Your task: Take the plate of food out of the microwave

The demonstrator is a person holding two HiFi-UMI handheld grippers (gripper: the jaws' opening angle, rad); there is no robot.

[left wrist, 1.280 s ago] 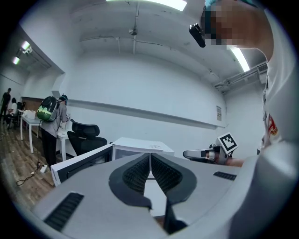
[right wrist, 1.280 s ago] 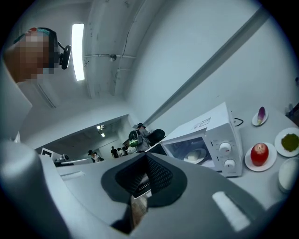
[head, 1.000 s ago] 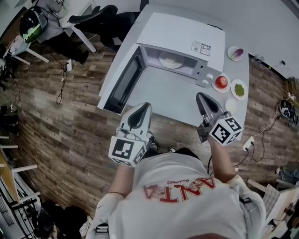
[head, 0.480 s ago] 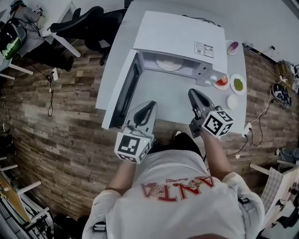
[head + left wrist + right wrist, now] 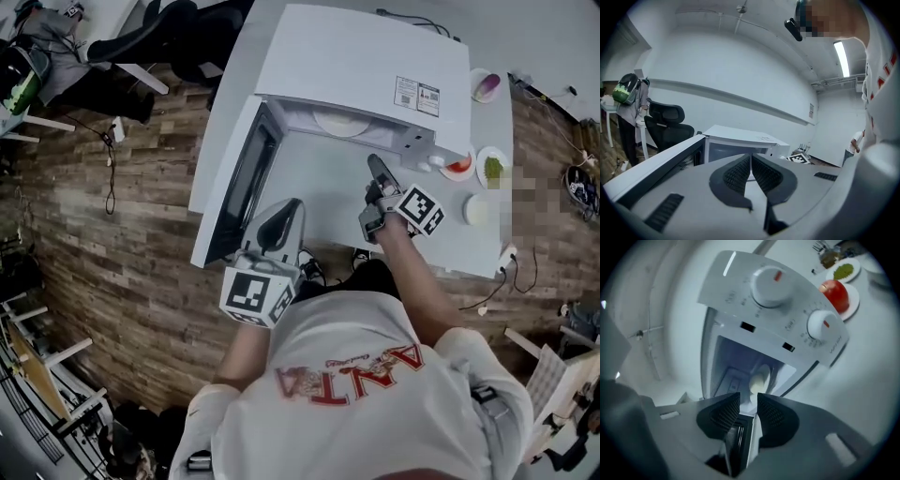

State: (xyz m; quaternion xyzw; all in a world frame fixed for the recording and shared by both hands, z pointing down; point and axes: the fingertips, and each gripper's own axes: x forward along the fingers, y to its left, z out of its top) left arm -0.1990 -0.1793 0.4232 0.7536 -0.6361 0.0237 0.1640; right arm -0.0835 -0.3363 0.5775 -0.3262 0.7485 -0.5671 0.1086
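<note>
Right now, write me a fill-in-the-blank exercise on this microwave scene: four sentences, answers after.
The microwave has its door standing ____.
The plate sits ____ the microwave.
The right gripper points at the oven, its jaws opening with ____ between them.
The left gripper, held back near the person's body, has its jaws ____.
Missing words: open; inside; nothing; shut.

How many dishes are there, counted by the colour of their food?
Dish with red food: 1
Dish with green food: 1
Dish with purple food: 1
Dish with pale food, inside the microwave: 1
White dish, contents unclear: 1
Total: 5
</note>
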